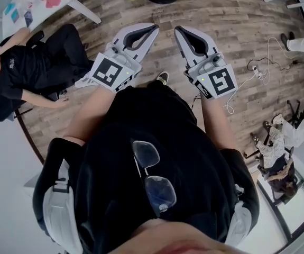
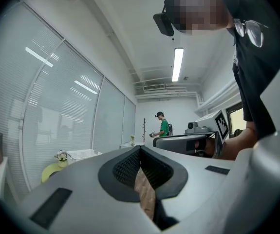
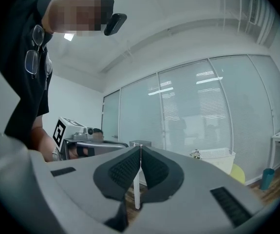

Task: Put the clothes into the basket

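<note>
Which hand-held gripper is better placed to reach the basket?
Neither clearly: the left hand-held gripper and right hand-held gripper sit side by side, shut and empty, the basket distant ahead of both.

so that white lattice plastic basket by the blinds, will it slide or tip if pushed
Probably light: the white lattice plastic basket has thin openwork walls. It looks wider than tall, so a push would likely slide it rather than tip it. The walls may flex a little under a grip.
</note>
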`<control>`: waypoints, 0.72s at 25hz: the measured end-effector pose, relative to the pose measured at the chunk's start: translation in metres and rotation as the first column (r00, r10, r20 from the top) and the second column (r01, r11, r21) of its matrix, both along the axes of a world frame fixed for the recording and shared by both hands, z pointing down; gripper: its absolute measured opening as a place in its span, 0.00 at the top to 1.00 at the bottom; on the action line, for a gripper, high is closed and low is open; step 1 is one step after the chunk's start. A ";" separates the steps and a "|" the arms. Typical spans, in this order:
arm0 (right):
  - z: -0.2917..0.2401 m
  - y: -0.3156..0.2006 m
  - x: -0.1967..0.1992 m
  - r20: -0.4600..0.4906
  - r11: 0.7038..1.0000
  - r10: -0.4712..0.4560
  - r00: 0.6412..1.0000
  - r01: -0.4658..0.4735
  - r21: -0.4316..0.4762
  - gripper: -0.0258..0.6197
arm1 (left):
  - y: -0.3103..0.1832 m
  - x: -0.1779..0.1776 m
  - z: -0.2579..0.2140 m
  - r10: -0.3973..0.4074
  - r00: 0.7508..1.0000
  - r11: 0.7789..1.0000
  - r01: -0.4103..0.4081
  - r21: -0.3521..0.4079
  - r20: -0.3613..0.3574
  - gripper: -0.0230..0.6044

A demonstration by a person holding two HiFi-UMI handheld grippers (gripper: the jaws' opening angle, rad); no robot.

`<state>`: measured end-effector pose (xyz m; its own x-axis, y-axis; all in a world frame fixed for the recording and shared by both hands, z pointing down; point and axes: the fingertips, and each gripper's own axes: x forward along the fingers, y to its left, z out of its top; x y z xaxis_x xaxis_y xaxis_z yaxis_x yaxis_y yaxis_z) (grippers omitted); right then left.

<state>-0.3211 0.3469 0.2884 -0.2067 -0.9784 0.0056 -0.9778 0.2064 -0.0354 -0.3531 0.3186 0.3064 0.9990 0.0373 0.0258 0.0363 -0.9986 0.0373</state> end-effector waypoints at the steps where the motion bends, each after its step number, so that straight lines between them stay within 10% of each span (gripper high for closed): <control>1: 0.001 0.001 0.006 0.001 1.000 -0.008 1.000 0.008 -0.002 0.92 | 0.000 0.007 0.000 -0.009 1.000 1.000 0.009 -0.002 0.002 0.95; 18: 0.009 -0.042 0.086 -0.008 0.998 -0.056 0.998 0.055 -0.009 0.92 | -0.043 0.086 0.005 -0.054 0.999 0.998 0.054 0.022 0.007 0.95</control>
